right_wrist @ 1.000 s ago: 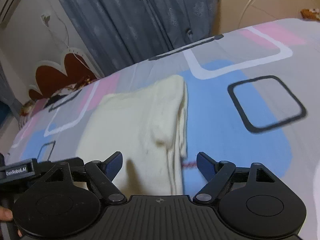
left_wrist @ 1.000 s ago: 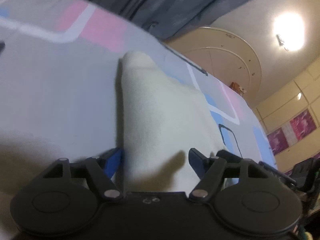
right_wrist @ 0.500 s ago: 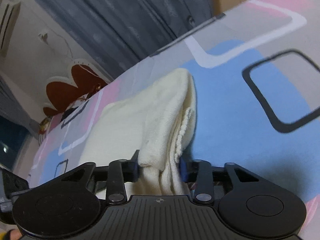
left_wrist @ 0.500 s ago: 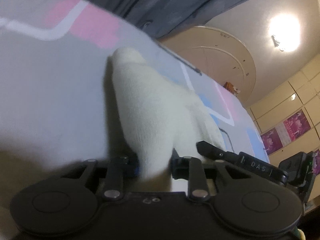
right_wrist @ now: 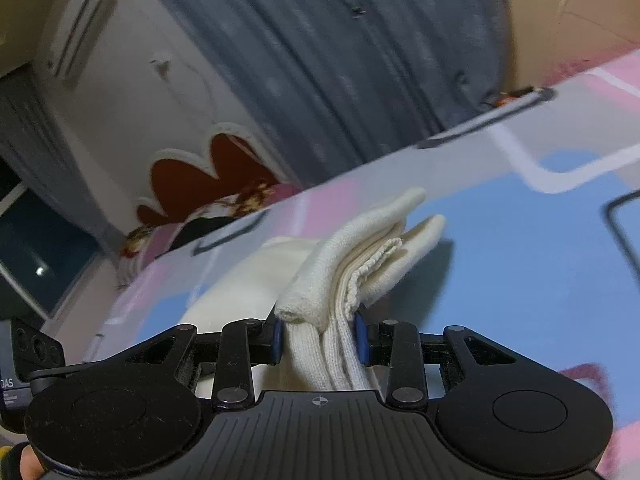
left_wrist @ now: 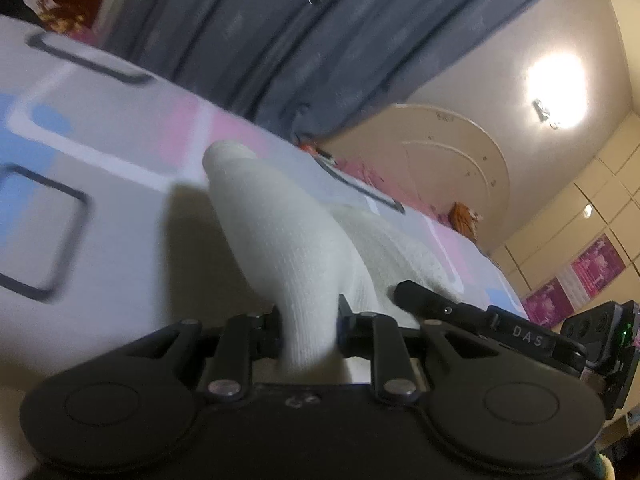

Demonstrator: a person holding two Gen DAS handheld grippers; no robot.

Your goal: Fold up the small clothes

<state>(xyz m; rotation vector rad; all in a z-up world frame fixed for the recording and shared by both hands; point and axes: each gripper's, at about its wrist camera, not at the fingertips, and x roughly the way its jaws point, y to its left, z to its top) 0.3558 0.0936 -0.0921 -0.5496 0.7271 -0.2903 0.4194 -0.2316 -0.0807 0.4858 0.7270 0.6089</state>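
Cream knit garment (left_wrist: 296,248) on a patterned bedsheet (left_wrist: 100,216), held at two points of its near edge. The left gripper (left_wrist: 308,326) has its jaws drawn narrow on a single bunched fold, which rises off the sheet as a ridge running toward the far edge of the bed. The right gripper (right_wrist: 318,336) has its jaws pinched on several stacked layers of the garment (right_wrist: 360,256), whose ribbed hem edges fan out beyond the pads (right_wrist: 277,334); the rest of the cloth lies flat on the sheet between the two grippers. Bare bedsheet (right_wrist: 520,272) extends to the right of the right gripper and to the left of the left gripper. A grey curtain (right_wrist: 340,60) hangs behind the bed's far edge, and a rounded headboard (left_wrist: 448,168) stands at one end.
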